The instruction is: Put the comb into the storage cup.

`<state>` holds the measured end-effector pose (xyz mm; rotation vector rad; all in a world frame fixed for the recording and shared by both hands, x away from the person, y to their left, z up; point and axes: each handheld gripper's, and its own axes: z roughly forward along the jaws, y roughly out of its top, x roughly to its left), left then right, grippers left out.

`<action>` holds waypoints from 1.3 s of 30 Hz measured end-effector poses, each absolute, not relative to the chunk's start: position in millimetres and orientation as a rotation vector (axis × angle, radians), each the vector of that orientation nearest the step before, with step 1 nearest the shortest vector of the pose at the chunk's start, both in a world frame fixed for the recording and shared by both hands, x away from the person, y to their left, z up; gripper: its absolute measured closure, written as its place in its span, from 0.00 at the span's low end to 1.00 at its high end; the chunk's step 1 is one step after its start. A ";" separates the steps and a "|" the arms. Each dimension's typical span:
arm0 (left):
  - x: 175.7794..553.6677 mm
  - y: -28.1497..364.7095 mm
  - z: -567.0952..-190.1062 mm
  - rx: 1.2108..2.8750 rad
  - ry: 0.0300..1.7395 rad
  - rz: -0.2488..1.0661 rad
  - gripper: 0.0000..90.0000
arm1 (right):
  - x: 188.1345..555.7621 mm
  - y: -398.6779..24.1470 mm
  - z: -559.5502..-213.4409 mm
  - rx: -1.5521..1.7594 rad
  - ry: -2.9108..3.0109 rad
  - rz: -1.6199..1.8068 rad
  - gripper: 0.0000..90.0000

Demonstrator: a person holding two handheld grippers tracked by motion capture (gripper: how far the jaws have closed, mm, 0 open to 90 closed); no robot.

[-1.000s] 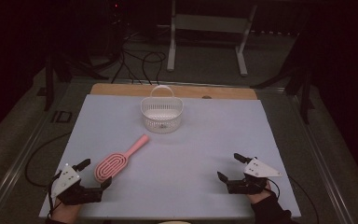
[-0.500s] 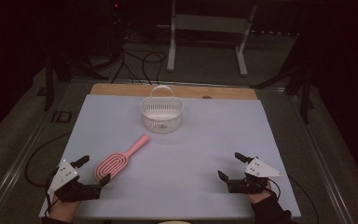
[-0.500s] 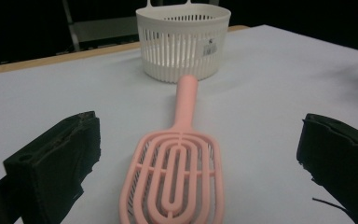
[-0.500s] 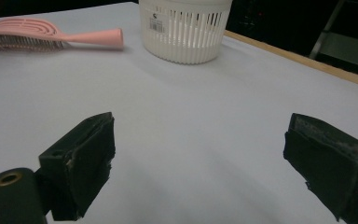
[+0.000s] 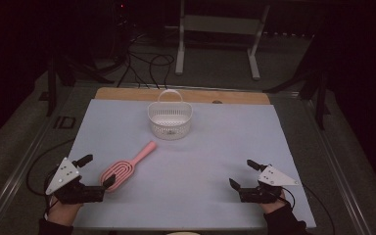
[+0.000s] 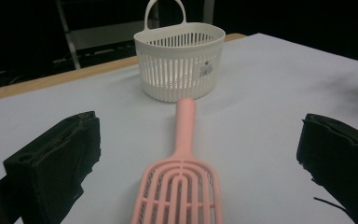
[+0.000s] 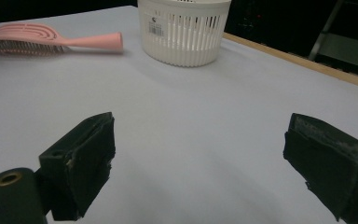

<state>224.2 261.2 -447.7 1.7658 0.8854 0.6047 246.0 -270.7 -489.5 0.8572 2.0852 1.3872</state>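
Sliding in closer, the left gripper (image 5: 96, 170) now has its wide-open jaws straddling the pink hairbrush (image 6: 179, 184), so grabbing looks next.

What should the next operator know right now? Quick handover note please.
Left gripper: open, low at the near left of the table, jaws either side of the head end of the pink hairbrush, not closed on it.
Right gripper: open, holding nothing, near right of the table.
Hairbrush lies flat, bristles down, handle pointing at the white basket.
Basket stands upright at the far middle, apart from the brush; nothing visible in it.
Done: approach only. Left, probably: grasp the brush and put it in the basket.
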 end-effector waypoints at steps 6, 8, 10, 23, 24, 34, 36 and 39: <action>230.2 257.5 -438.9 1.782 0.872 0.598 0.00 | 246.0 -271.0 -488.9 0.857 2.082 1.392 0.10; 232.6 256.2 -436.0 1.788 0.871 0.585 0.00 | 245.8 -270.9 -489.0 0.861 2.082 1.391 0.10; 234.9 254.5 -432.8 1.801 0.868 0.579 0.00 | 245.8 -271.0 -488.9 0.860 2.081 1.392 0.10; 249.7 244.3 -414.8 1.852 0.831 0.547 0.00 | 246.3 -271.0 -488.9 0.859 2.084 1.396 0.10; 252.5 242.2 -411.9 1.854 0.827 0.540 0.00 | 246.3 -270.8 -489.2 0.859 2.087 1.393 0.10; 267.2 230.8 -397.9 1.896 0.792 0.520 0.00 | 246.4 -270.3 -489.1 0.862 2.086 1.407 0.10; 270.4 228.5 -394.9 1.897 0.785 0.512 0.00 | 246.2 -270.2 -489.1 0.859 2.088 1.404 0.10; 275.6 225.7 -391.6 1.899 0.782 0.502 0.00 | 246.3 -270.5 -488.9 0.862 2.087 1.409 0.10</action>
